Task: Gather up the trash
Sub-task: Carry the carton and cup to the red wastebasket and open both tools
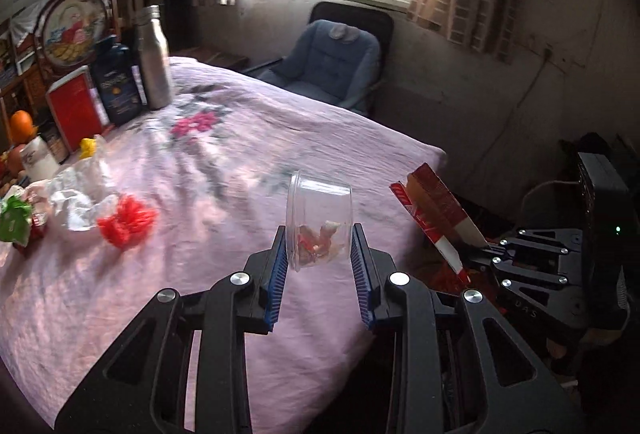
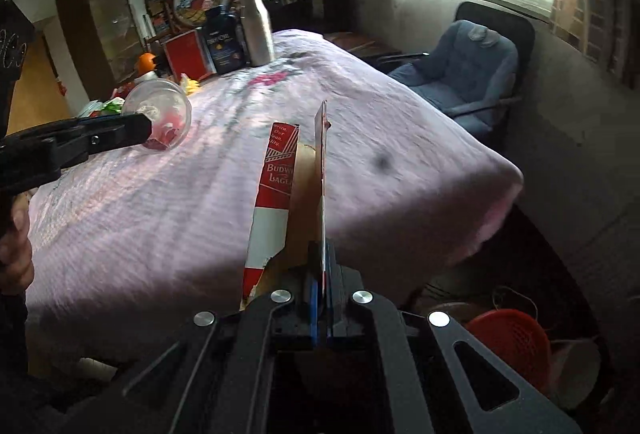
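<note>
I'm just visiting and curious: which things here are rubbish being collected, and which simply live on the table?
Trash job:
- clear plastic cup holding scraps, in the left fingers
- torn red-and-white cardboard beer box, in the right fingers
- crumpled white paper
- red mesh wad

Just lying about:
- silver metal bottle
- dark blue fish-oil bottle
- red box

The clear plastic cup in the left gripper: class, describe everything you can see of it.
The clear plastic cup is a short, round, see-through tub with a rim at its open end. It lies tilted on its side in the air above the pink bedspread, gripped across its wall by the left gripper, blue pads pressing each side. Crumpled red and whitish scraps sit inside. Nothing else touches it.
</note>
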Tool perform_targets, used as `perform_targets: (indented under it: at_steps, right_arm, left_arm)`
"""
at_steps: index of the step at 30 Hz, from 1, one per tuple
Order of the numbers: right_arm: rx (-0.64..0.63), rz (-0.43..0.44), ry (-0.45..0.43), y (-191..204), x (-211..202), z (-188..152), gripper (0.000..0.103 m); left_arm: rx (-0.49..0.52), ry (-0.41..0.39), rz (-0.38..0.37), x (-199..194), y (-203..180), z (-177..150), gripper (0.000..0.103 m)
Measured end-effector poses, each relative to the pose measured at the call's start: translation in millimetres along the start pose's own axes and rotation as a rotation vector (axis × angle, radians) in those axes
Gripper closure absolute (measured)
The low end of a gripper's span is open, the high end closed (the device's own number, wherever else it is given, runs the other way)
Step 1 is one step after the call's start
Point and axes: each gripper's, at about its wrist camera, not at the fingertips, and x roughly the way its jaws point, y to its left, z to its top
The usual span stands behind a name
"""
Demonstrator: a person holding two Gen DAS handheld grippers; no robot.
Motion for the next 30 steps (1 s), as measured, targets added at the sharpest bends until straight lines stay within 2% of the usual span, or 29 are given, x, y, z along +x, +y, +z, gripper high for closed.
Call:
perform_targets:
  at_steps: [9,11,16,24,30]
  right_arm:
    - [0.262,-0.205,0.073,-118.4,-20.4,-74.4,0.1]
    - [0.324,-0.232,0.094,-139.0,-19.4,-91.3,0.1]
    - [0.473,-0.254,0.187,-182.5,-4.5,-137.7,0.1]
    - [0.578,-0.234,0.297,-213.9,26.3,-186.6,0.1]
    - [0.603,-0.235,0.341,-229.9,44.6,-196.3,0.1]
  left_arm:
    - [0.167,0.141,-0.25,76.0,-132.3,1.7,0.072]
    - [0.2,0.18,-0.279,96.1,-156.1,-1.2,0.072]
    - [0.242,0.353,-0.361,162.0,-207.0,-22.7,0.072]
    - [0.286,0.527,-0.383,249.6,-255.1,-52.0,0.072]
    - [0.303,0.616,-0.364,288.0,-273.4,-70.6,0.072]
